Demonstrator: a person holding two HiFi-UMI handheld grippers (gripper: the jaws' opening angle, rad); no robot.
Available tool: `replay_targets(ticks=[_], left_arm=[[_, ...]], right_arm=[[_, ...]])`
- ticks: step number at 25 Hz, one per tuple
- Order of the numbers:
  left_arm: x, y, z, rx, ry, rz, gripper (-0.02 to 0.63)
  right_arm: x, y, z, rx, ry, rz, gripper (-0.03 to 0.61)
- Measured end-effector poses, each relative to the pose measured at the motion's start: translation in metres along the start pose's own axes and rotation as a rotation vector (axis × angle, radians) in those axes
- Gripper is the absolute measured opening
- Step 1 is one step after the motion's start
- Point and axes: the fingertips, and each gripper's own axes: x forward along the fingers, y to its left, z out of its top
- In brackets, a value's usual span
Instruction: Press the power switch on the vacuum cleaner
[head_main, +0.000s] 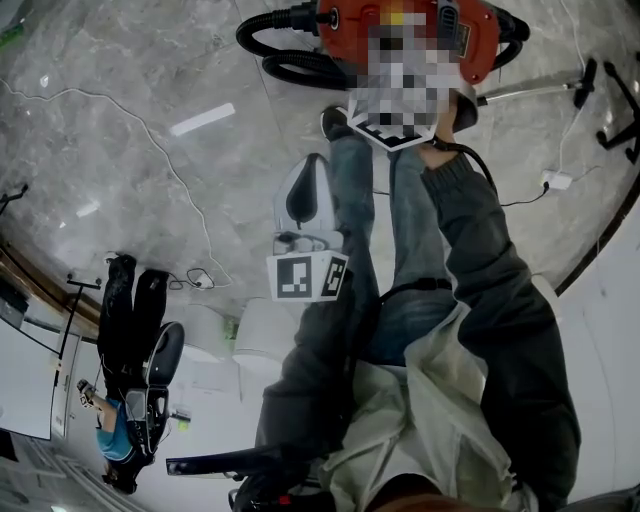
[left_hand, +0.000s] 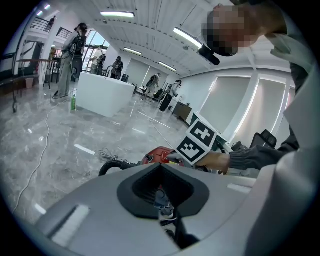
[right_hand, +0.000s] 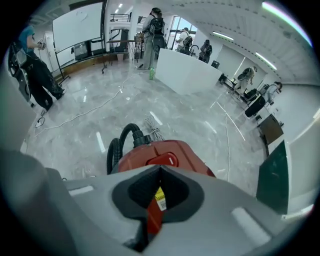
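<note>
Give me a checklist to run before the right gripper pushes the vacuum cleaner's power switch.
1. Power switch in sight: ok. It looks to be the red pad on top of the vacuum cleaner, directly ahead of the right gripper.
2. Right gripper shut for a firm push: ok.
3. Right gripper touching the switch: cannot tell.
4. Hose off the switch: ok. It loops at the vacuum cleaner's far end.
5. Left gripper out of the way: ok. It is shut, empty and held back from the vacuum cleaner.
</note>
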Motion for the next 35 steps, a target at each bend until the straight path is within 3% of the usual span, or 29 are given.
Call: replay_targets(ticks=[7, 17, 26, 35], left_arm=[[-0.002, 0.003, 0.001, -0.015, -0.002, 0.000, 0.003], [0.001, 0.008, 0.003, -0.028, 0.002, -0.003, 0.003], [-0.002, 0.015, -0.003, -0.035, 0.010, 0.004, 0.003], [0.001, 0.015, -0.002, -0.037, 0.009, -0.005, 0.003]], right_arm=[[0.004, -0.026, 0.004, -0.048, 0.041, -0.011, 0.000], [0.007, -0.015, 0.007, -0.167, 0.083, 0.032, 0.000], [0.011, -0.017, 0.007, -0.162, 0.095, 0.019, 0.000], [0.015, -0.019, 0.008, -0.132, 0.109, 0.065, 0.000]])
